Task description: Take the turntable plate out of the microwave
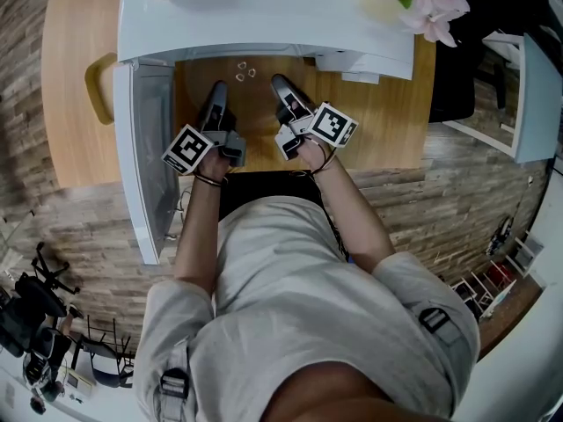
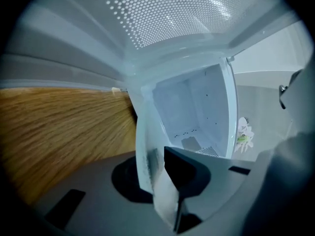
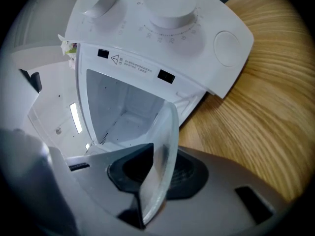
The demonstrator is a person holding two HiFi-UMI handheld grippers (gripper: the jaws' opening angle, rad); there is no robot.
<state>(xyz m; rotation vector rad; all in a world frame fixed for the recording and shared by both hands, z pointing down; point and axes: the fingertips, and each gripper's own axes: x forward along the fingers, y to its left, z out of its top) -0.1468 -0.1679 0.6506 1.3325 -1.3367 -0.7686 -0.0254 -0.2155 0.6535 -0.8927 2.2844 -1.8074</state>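
Plate (image 3: 162, 146) is clamped by its rim in the left tool (image 1: 216, 92) and the right tool (image 1: 281, 85), held above the counter (image 1: 387, 104) before the open microwave (image 1: 264, 11).

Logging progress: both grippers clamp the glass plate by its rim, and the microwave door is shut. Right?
No: the microwave door stands open, as the head view shows. The left gripper and right gripper do clamp the glass plate by its rim.

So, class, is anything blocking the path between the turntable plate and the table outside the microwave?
Nothing visible does. The left tongs and right tongs clamp the turntable plate over the wooden table; the open door stands clear at its left.
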